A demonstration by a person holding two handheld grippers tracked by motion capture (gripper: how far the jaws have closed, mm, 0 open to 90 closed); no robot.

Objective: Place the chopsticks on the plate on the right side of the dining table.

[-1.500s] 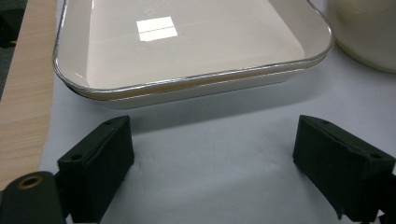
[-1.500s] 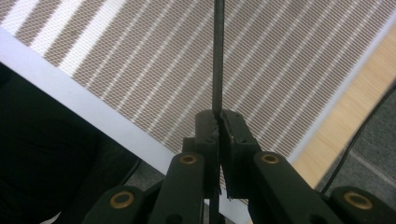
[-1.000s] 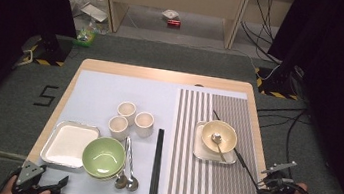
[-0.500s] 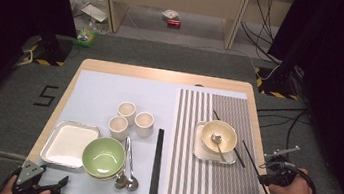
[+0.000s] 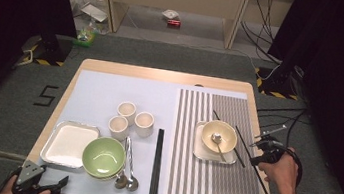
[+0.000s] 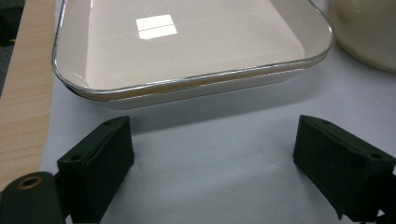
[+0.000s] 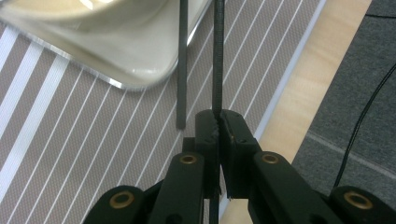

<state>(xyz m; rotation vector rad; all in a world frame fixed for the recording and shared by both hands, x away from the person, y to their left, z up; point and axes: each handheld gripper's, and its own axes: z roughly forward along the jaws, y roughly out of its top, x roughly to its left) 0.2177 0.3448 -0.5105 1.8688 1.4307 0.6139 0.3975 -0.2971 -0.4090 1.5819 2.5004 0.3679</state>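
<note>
We have the right hand-held gripper [image 7: 219,122] clamped on one black chopstick [image 7: 217,56] over the striped mat [image 5: 229,185] beside the beige bowl [image 5: 219,136], the left hand-held gripper [image 6: 212,158] open before the tray [image 6: 187,51]; next we likely set it beside its mate [image 7: 182,65].

Black number 5 [image 5: 47,95] marked on the grey floor [image 5: 0,120], left of table [image 5: 163,74]

Black chopstick [image 7: 217,56], brown-and-white-striped mat [image 7: 84,135]

Three cups [image 5: 131,119], two trays [image 5: 69,143], two bowls [image 5: 103,156], two spoons [image 5: 129,164].
</note>
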